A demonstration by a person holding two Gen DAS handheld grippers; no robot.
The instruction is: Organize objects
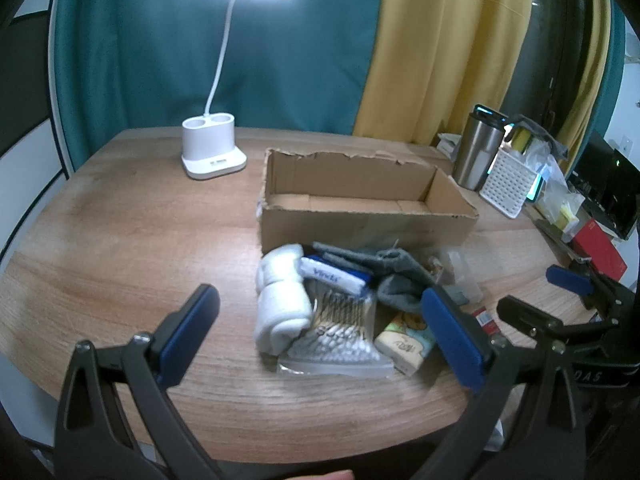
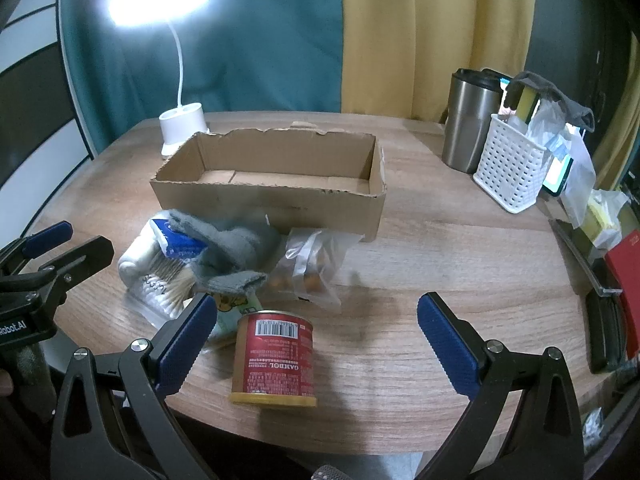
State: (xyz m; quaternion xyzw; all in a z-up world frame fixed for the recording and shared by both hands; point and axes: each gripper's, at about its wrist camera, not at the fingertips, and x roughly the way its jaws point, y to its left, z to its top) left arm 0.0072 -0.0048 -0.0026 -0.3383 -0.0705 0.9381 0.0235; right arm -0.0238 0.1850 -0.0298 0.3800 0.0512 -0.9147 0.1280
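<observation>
1. Red-labelled can (image 2: 274,356), gold-rimmed and barcoded, stands upside down at lower centre of the worktop (image 2: 420,248).
2. Right gripper (image 2: 316,340) fingers spread wide around it, not touching.
3. Left gripper (image 1: 320,332) fingers wide, empty.

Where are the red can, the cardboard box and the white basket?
red can (image 2: 276,356): right wrist view, on its label.
cardboard box (image 2: 272,208): right wrist view, on its front wall.
white basket (image 2: 508,168): right wrist view, on its perforated side.
</observation>
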